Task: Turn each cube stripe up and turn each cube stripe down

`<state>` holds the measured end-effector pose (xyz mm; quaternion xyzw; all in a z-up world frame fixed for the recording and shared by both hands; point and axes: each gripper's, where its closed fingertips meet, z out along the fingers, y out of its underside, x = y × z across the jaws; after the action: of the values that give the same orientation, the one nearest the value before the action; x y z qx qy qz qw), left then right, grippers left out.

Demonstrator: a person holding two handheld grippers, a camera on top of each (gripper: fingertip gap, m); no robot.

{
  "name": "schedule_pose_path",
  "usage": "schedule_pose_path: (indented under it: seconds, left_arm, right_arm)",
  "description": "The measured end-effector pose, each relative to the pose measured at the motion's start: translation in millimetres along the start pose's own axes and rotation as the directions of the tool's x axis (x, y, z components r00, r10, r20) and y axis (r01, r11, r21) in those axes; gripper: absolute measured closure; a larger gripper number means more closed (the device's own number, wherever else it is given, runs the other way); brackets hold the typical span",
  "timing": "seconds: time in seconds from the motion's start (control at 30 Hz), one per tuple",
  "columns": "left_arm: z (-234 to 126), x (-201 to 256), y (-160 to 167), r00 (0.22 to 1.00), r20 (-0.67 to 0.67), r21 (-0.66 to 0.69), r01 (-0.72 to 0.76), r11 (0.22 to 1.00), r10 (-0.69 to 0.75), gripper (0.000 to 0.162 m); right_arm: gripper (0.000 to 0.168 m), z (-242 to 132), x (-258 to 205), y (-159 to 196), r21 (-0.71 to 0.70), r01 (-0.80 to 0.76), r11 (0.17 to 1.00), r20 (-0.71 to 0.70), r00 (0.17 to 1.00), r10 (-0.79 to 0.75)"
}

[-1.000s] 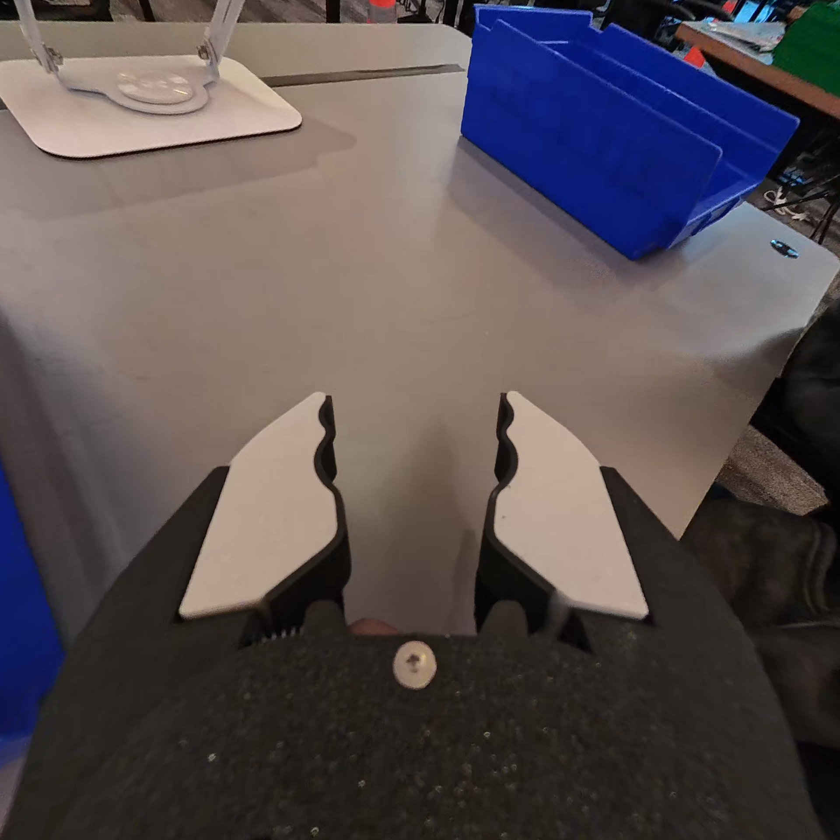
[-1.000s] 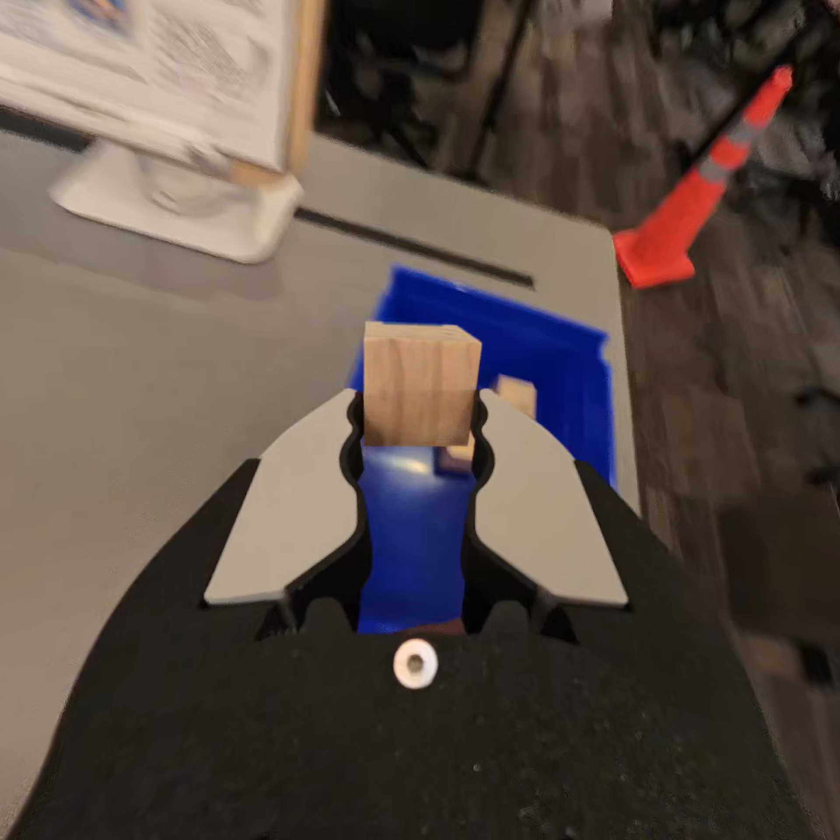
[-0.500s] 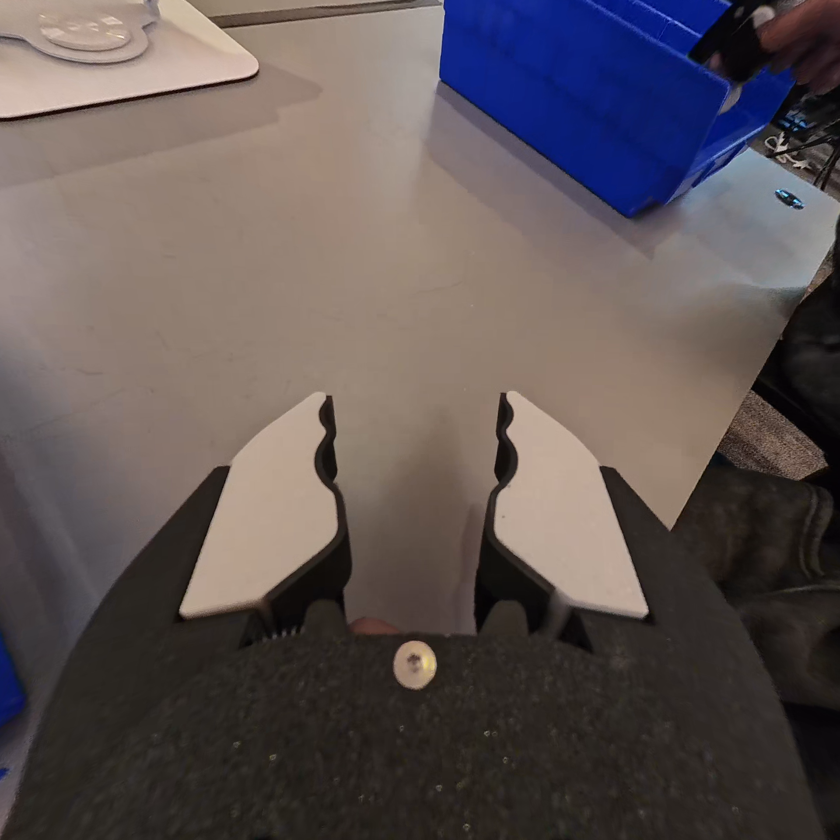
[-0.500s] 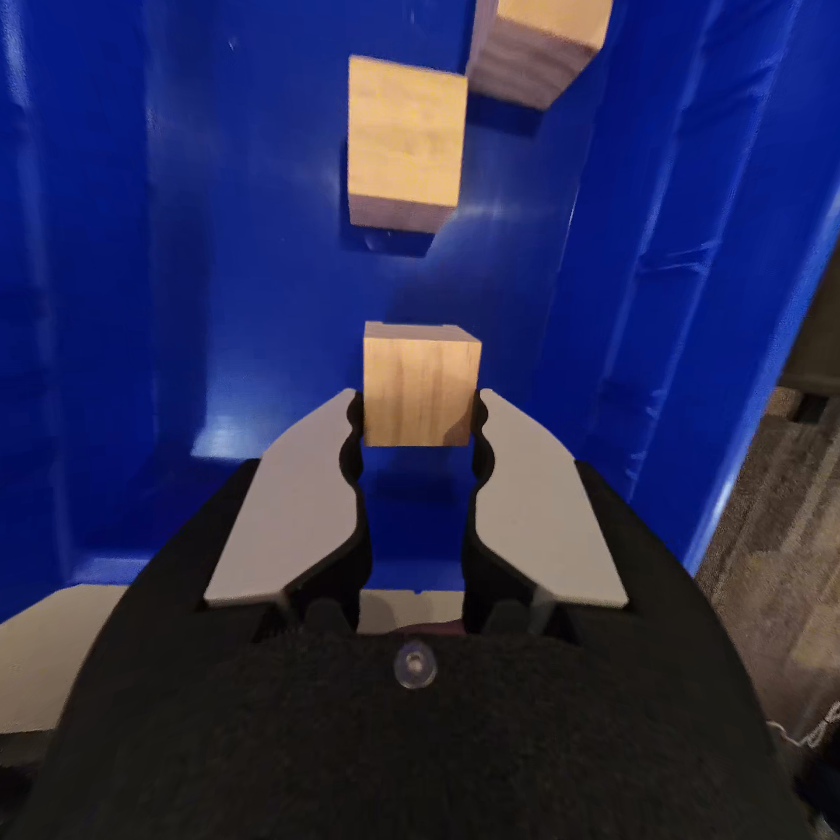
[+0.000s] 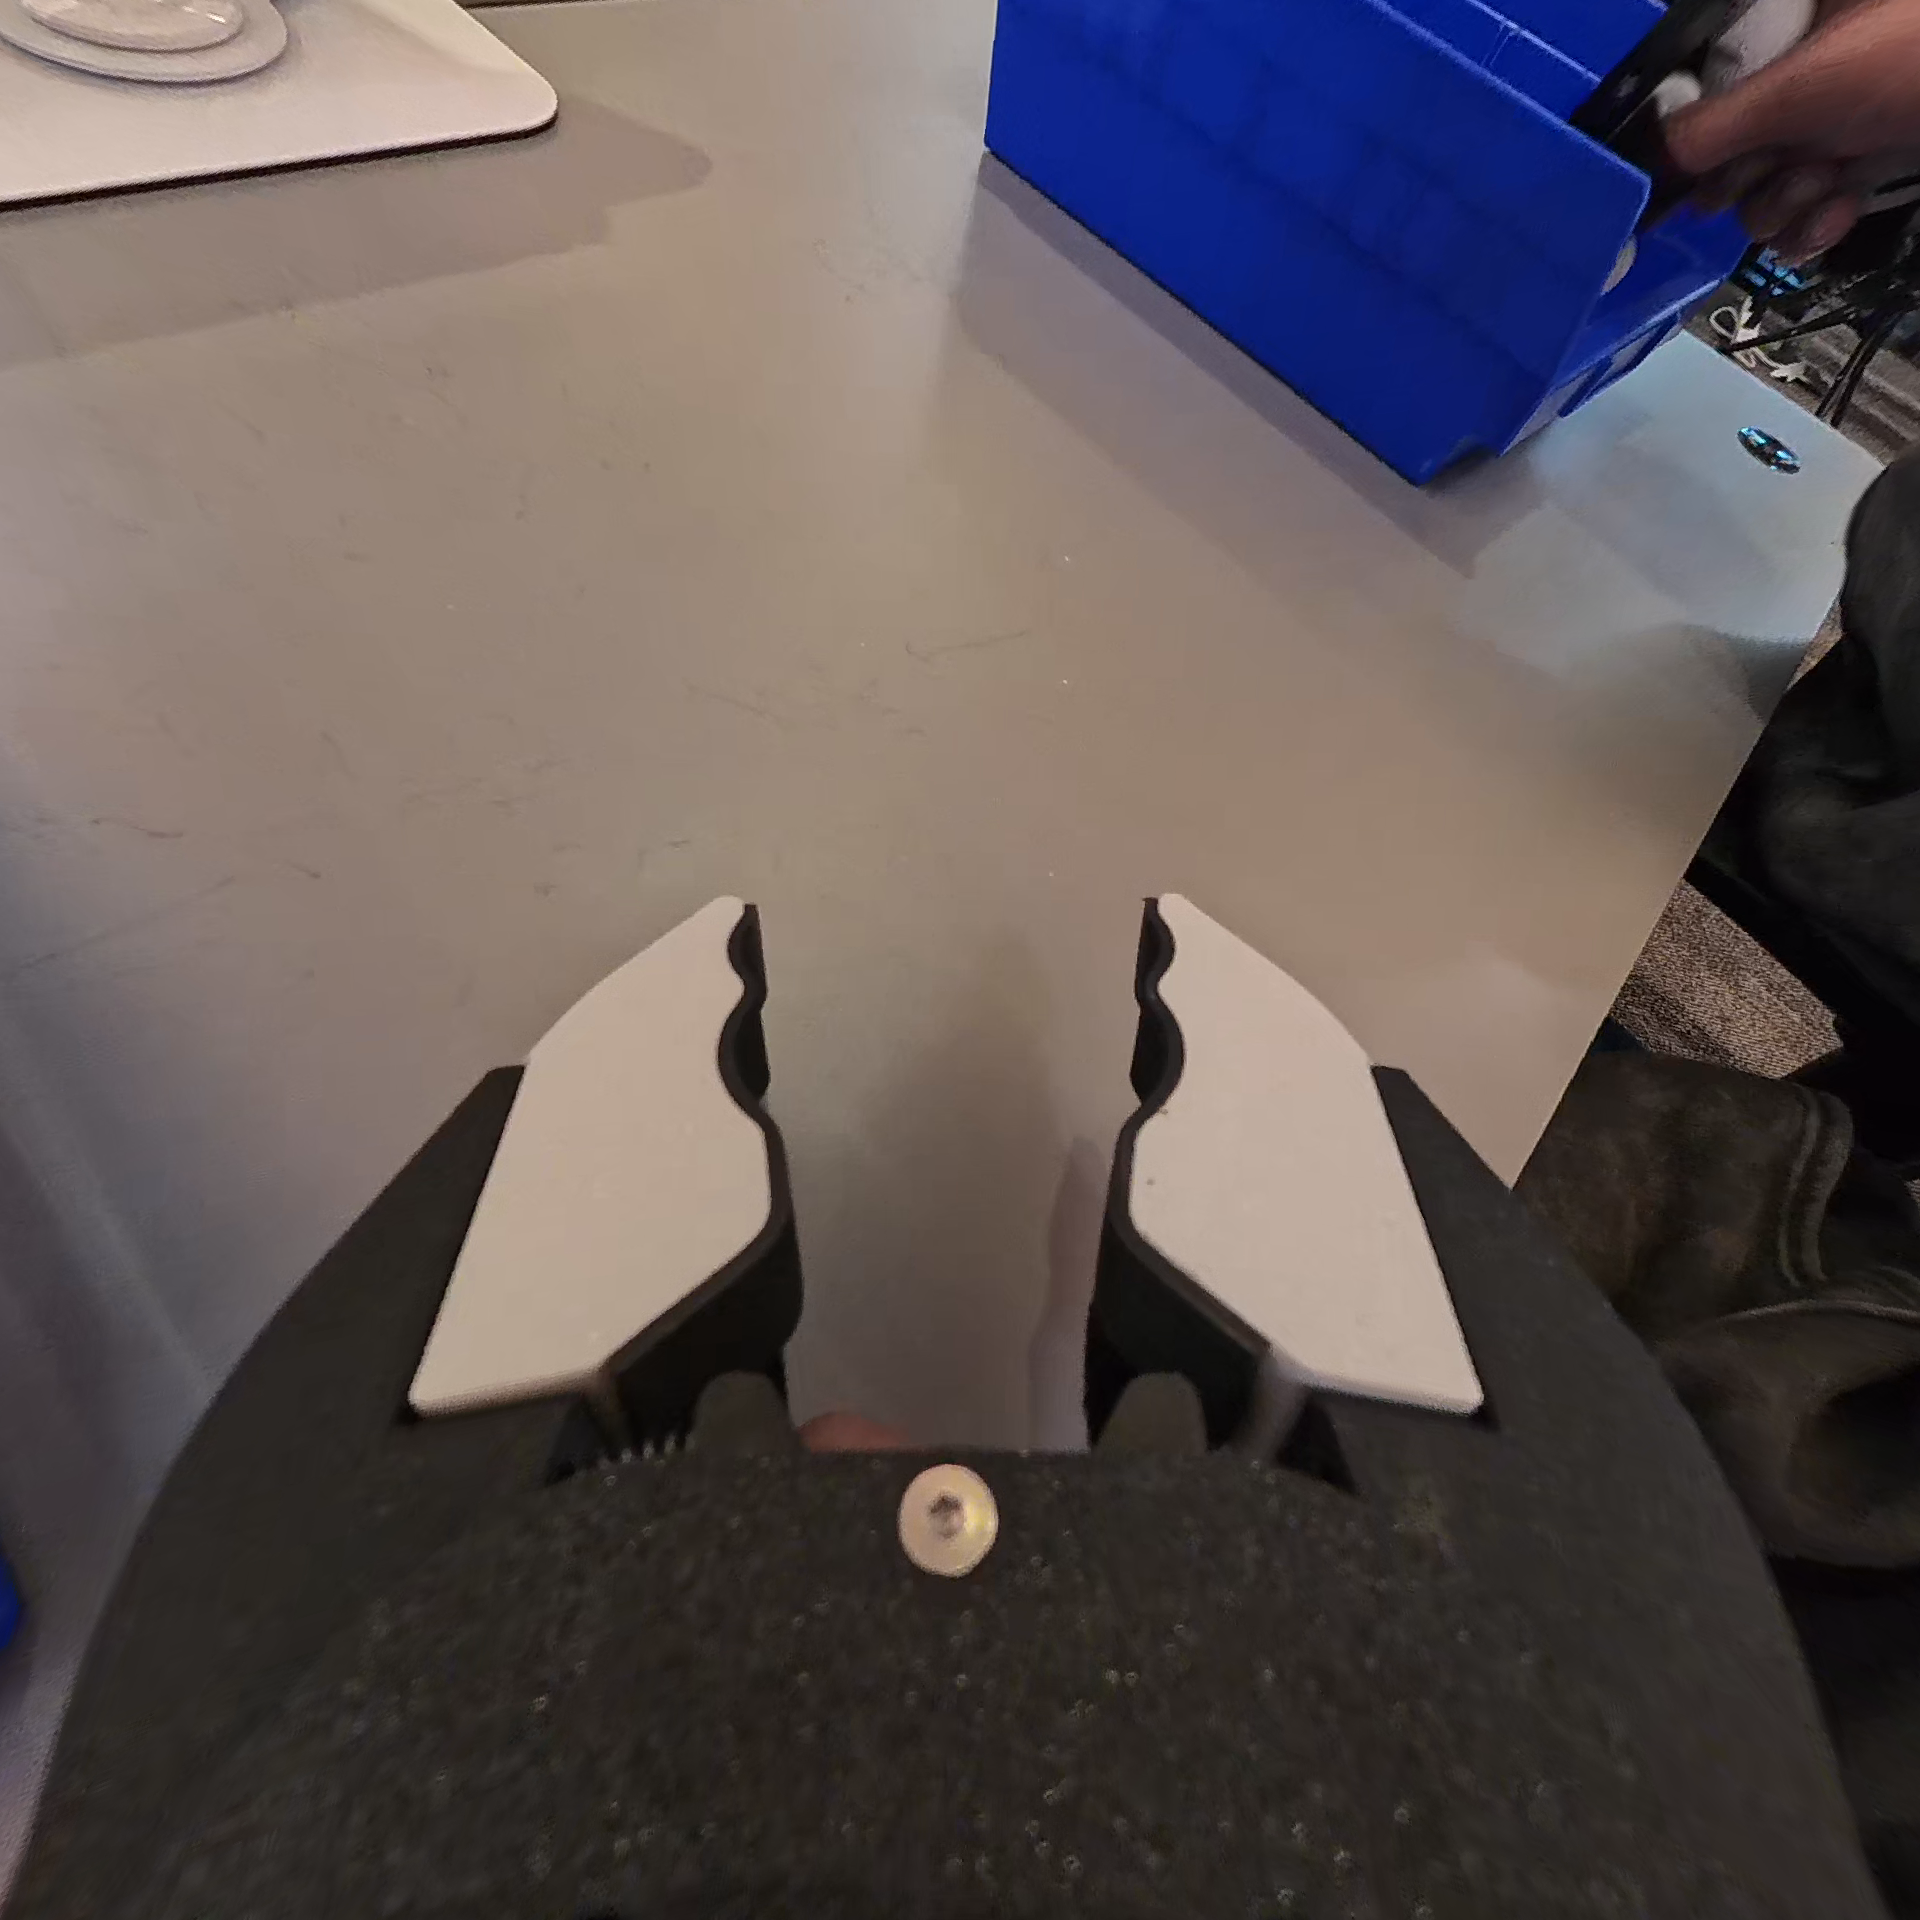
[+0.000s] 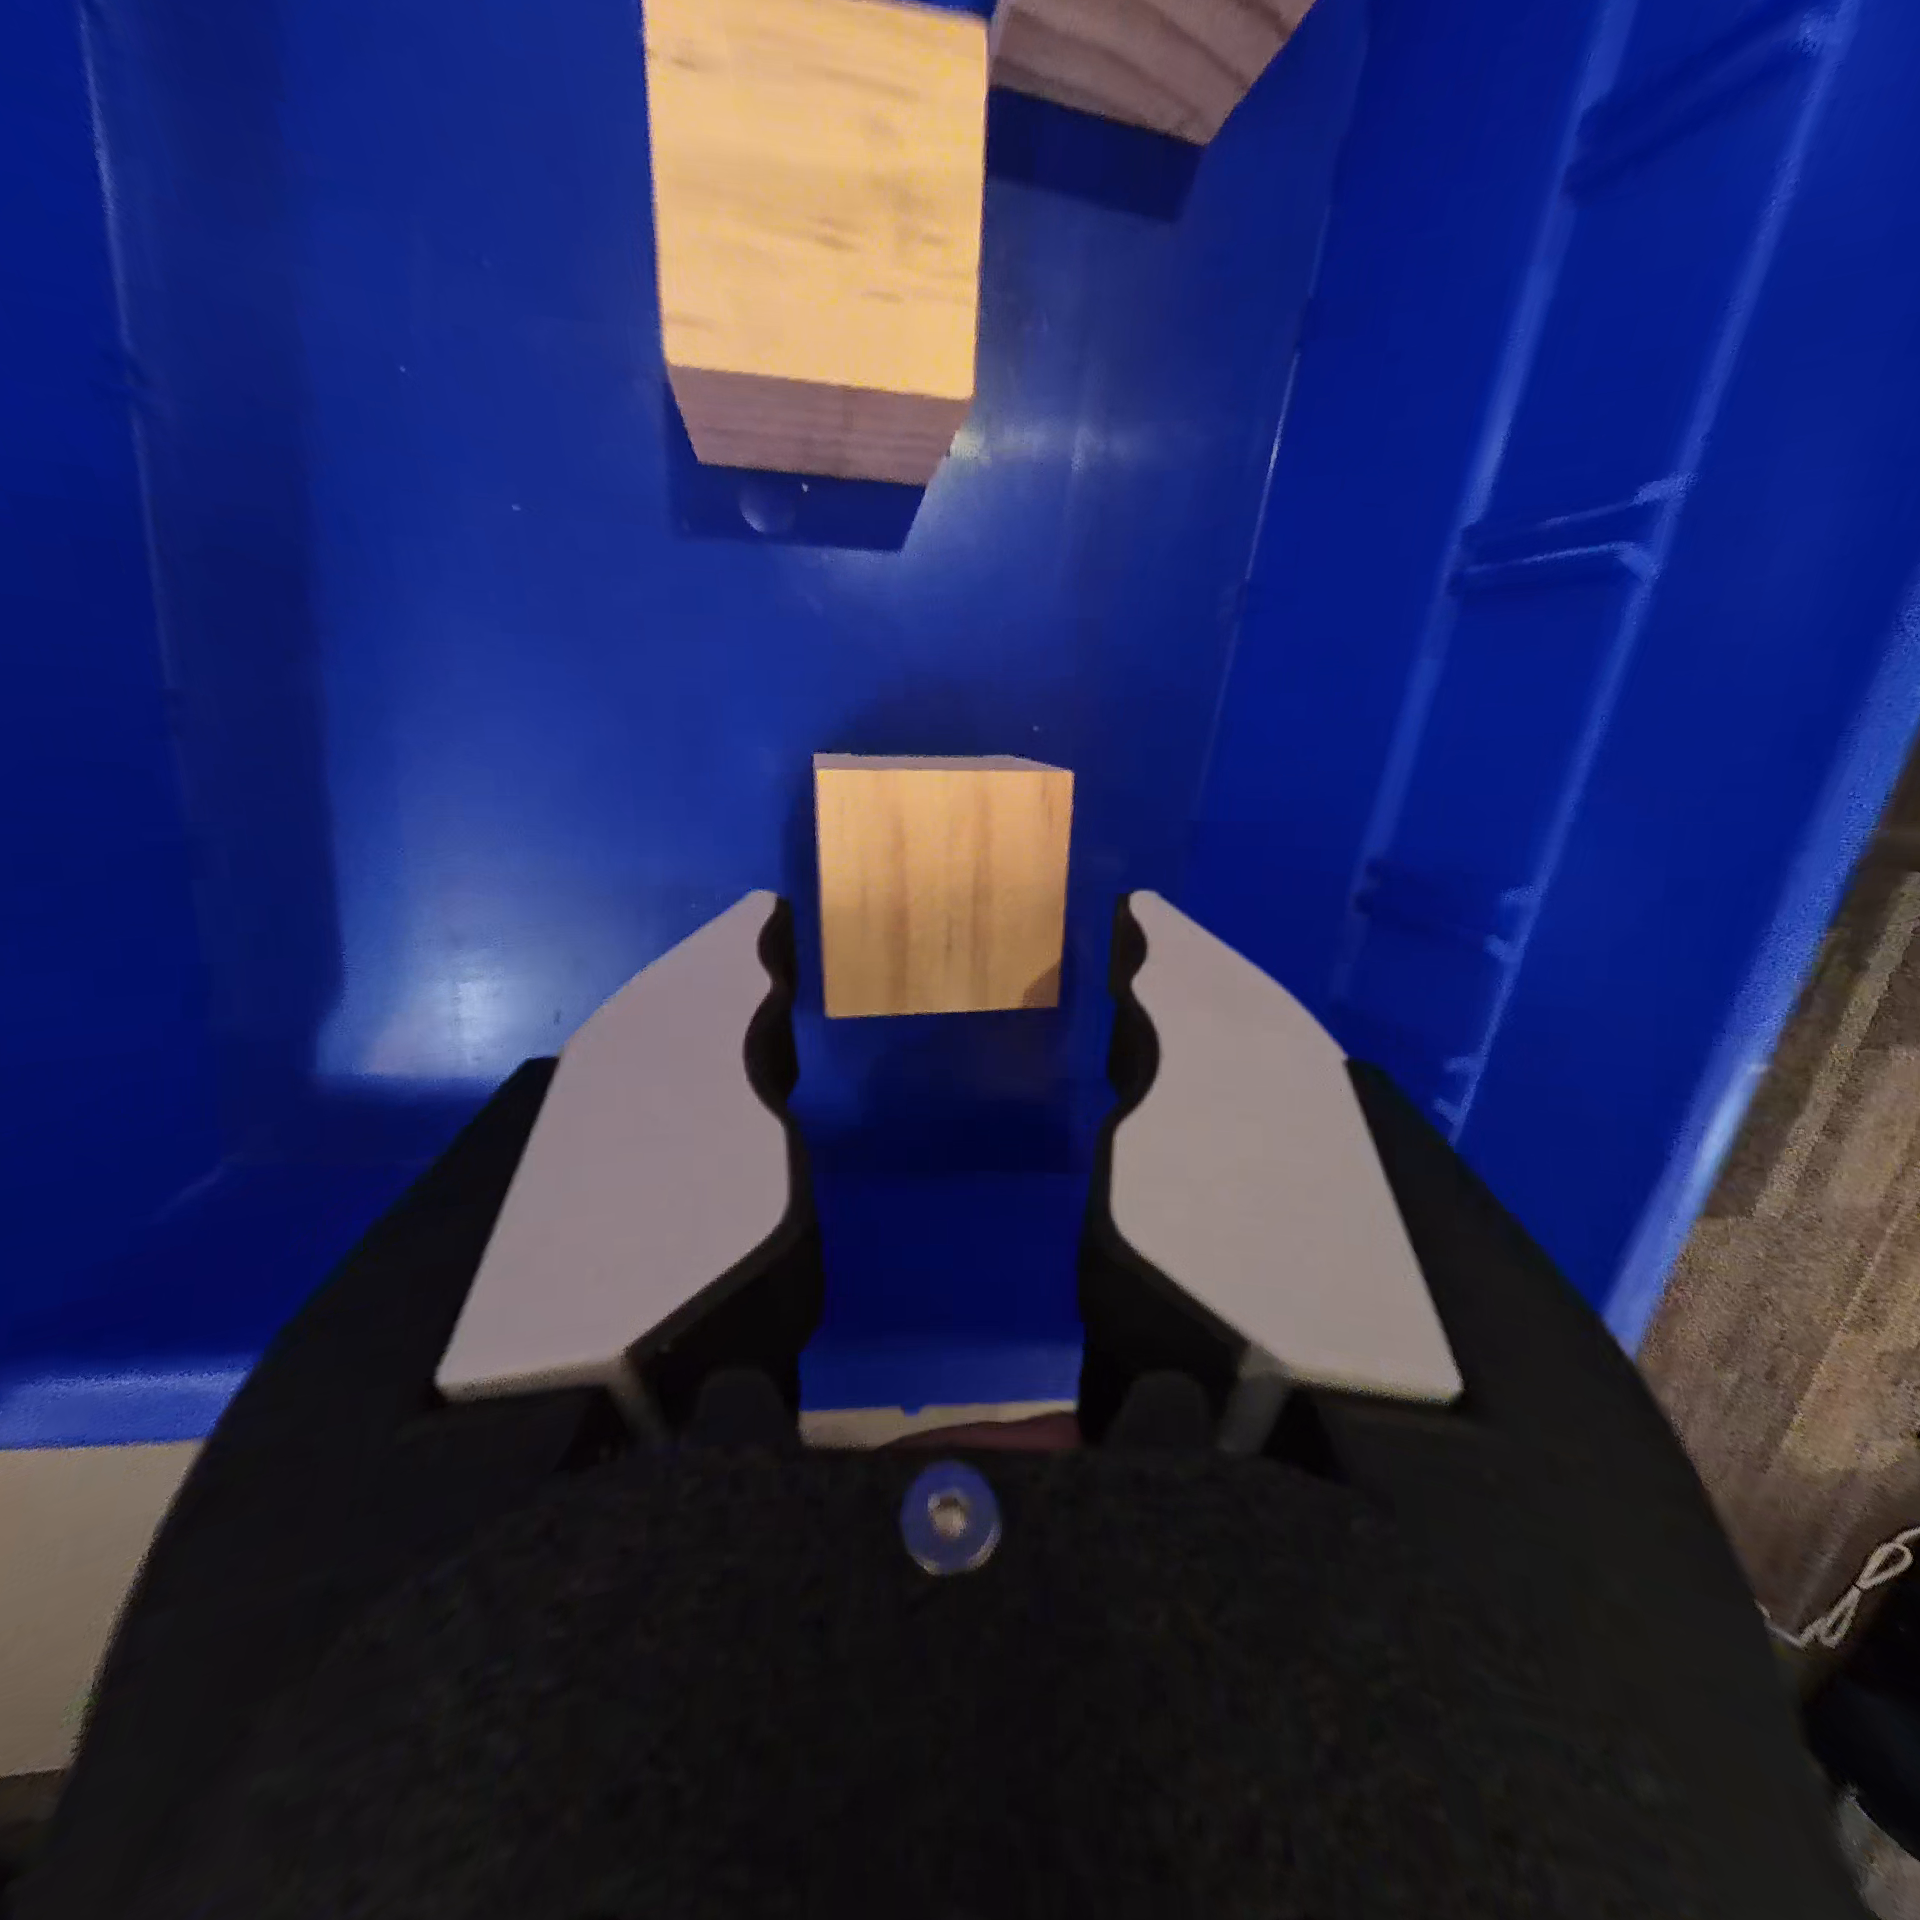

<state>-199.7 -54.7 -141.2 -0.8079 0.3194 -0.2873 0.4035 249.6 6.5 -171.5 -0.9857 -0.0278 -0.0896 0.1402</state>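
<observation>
Releasing a plain wooden cube [image 6: 940,883] onto the blue bin [image 6: 416,727] floor, we hold the right gripper [image 6: 948,961] fingers just wider than it. We judge a straight lift clears both faces; the left gripper [image 5: 948,971] waits wide and empty over the bench [image 5: 727,520].

A grey worktop [image 5: 727,540] fills most of the left wrist view, matte and lightly scuffed, with soft light pooling toward its 3 o'clock edge. A white rounded pad [image 5: 312,114] lies at 11 o'clock, casting a broad shadow toward the centre. A small metal fitting [image 5: 1768,449] is set into the worktop near its corner at 2 o'clock. Beyond that edge, at 3 o'clock, a strip of speckled grey carpet [image 5: 1704,997] shows, and cables [image 5: 1787,332] trail on the floor at 2 o'clock. In the right wrist view, brownish mottled carpet [image 6: 1797,1247] runs along the 4 o'clock side.
</observation>
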Motion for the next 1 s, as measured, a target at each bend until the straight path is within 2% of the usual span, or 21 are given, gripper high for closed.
schedule_pose_path:
  seconds: [0.1,0.2,0.27,0.3,0.37,0.4,0.43,0.5,0.57,0.67,0.73,0.8,0.9,1.0]
  left_arm:
    - [-1,-1,-1,1.000,0.002,0.004,-0.002,1.000,0.002,0.094]
    - [-1,-2,-2,1.000,0.001,0.007,0.006,1.000,-0.006,0.094]
    - [0,-2,-1,1.000,-0.001,0.002,0.010,1.000,-0.010,0.094]
    - [0,-3,-1,1.000,0.002,0.001,0.012,1.000,-0.012,0.094]
    - [1,-3,1,1.000,0.004,-0.006,0.016,1.000,-0.016,0.094]
    - [1,-4,2,1.000,0.010,-0.007,0.018,1.000,-0.018,0.094]
    - [1,-5,3,1.000,0.016,-0.009,0.021,1.000,-0.020,0.094]
    - [1,-5,5,1.000,0.017,-0.020,0.025,0.999,-0.025,0.094]
    - [1,-4,4,1.000,0.013,-0.019,0.021,1.000,-0.021,0.094]
    - [-6,4,0,1.000,-0.021,-0.031,0.021,0.999,-0.022,0.095]
    - [-23,11,-16,0.997,-0.066,-0.019,0.049,0.999,-0.050,0.095]
    - [-52,-3,-40,0.999,-0.036,0.004,0.039,0.999,-0.039,0.094]
    - [-105,-77,-75,0.978,0.179,0.013,0.108,0.994,-0.108,0.098]
    - [-136,-174,-83,0.892,0.420,-0.063,0.214,0.975,-0.169,0.096]
  right_arm:
    - [0.107,-39,3,-17,0.152,-0.020,0.988,-0.004,1.000,0.021]
    - [0.108,-106,-19,-48,0.429,0.001,0.903,0.045,0.999,-0.022]
    - [0.110,-150,-68,-67,0.614,0.042,0.788,0.153,0.973,-0.171]
    - [0.109,-168,-103,-72,0.689,0.043,0.723,0.228,0.935,-0.273]
    - [0.111,-194,-181,-71,0.792,-0.011,0.610,0.385,0.785,-0.485]
    - [0.111,-198,-218,-66,0.807,-0.068,0.586,0.464,0.686,-0.560]
    - [0.110,-195,-253,-58,0.794,-0.116,0.596,0.539,0.588,-0.603]
    - [0.112,-178,-307,-39,0.767,-0.128,0.629,0.608,0.460,-0.647]
    - [0.117,-158,-339,-29,0.780,-0.058,0.623,0.578,0.447,-0.683]
    - [0.117,-144,-364,-20,0.774,0.000,0.633,0.572,0.429,-0.699]
    - [0.118,-138,-369,-17,0.769,0.022,0.639,0.571,0.427,-0.701]
    - [0.118,-136,-369,-17,0.763,0.029,0.646,0.576,0.424,-0.699]
    - [0.118,-138,-367,-17,0.743,0.006,0.669,0.609,0.409,-0.680]
    - [0.119,-137,-362,-18,0.714,-0.022,0.700,0.647,0.402,-0.648]
